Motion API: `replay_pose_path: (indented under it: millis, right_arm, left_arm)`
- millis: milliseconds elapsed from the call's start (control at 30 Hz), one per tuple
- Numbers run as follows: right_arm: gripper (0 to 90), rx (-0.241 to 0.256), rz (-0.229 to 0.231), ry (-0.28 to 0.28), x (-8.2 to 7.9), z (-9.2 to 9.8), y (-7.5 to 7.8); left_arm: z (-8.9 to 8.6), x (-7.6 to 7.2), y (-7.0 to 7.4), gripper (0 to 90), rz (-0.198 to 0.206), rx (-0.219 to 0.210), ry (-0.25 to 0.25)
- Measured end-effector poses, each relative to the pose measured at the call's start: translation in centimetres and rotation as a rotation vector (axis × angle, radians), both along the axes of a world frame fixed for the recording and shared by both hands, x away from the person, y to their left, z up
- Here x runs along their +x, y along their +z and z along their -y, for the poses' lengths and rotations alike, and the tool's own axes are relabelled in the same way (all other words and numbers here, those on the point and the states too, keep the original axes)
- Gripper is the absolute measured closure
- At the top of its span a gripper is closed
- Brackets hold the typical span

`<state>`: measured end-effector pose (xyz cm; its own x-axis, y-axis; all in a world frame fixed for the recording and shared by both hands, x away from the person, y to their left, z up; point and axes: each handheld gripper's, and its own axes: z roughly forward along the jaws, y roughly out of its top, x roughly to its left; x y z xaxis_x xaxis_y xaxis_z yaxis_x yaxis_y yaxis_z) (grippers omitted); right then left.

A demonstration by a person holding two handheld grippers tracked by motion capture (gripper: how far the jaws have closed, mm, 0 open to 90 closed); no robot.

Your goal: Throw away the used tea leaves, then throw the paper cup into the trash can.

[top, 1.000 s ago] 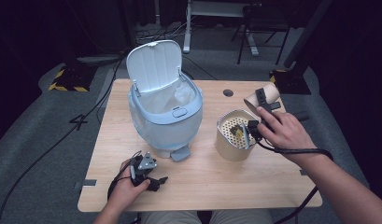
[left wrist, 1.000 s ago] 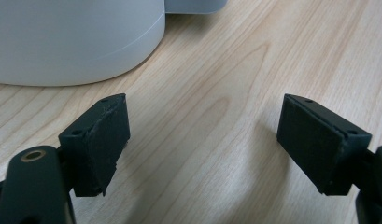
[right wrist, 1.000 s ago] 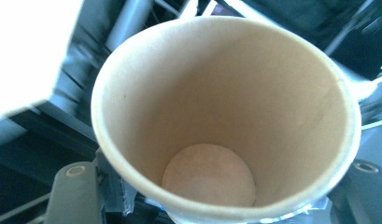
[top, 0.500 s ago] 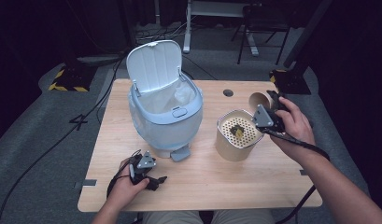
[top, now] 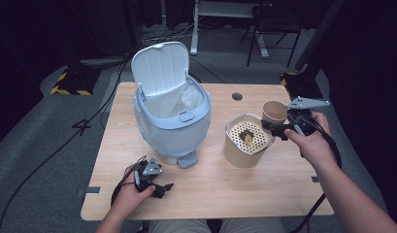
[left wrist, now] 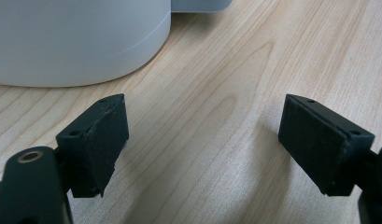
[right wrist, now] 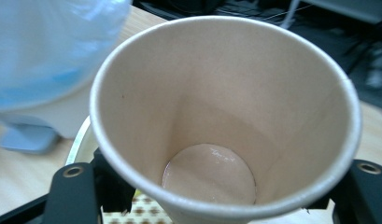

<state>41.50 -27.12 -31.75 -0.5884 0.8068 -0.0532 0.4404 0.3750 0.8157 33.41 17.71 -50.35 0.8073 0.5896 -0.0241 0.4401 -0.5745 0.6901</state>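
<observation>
A tan paper cup (top: 274, 111) is held just behind and right of a beige container (top: 242, 154) with a perforated top. My right gripper (top: 278, 128) is shut on the cup's lower wall. In the right gripper view the cup (right wrist: 226, 93) faces me mouth-first and looks empty, with a jaw on either side of it, and the perforated top (right wrist: 144, 213) shows below. A yellowish clump (top: 246, 137) lies on the perforated top. My left gripper (top: 163, 188) rests open on the table in front of the bin, with bare wood between the jaws (left wrist: 202, 140).
A pale blue pedal bin (top: 172, 128) stands mid-table with its lid (top: 159, 68) up, a liner inside and its pedal (top: 187, 159) facing me. The table has a cable hole (top: 237, 96) at the back. Free wood lies along the front and right.
My right hand has drawn back to the right from over the beige container, with the cup in its jaws. The left gripper has stayed put.
</observation>
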Motion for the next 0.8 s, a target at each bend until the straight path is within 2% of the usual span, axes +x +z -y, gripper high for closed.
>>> replay_pose_path:
  millis: [133,300,600,800]
  right_arm:
    - [30.2,0.076,-0.047,0.008,0.0,0.3,-0.1]
    - [30.1,0.103,-0.034,0.033,-0.1,0.3,0.4]
    - [30.1,0.058,-0.005,0.063,0.3,-0.5,1.4]
    - [30.0,0.030,0.035,0.103,0.6,-2.1,2.8]
  left_arm:
    - [0.0,0.0,0.0,16.6,-0.001,-0.001,0.000]
    - [0.0,0.1,0.0,16.5,0.000,0.000,0.001]
    - [0.0,0.1,0.0,16.5,-0.001,0.001,0.000]
    - [0.1,0.1,0.0,14.7,-0.002,0.006,0.012]
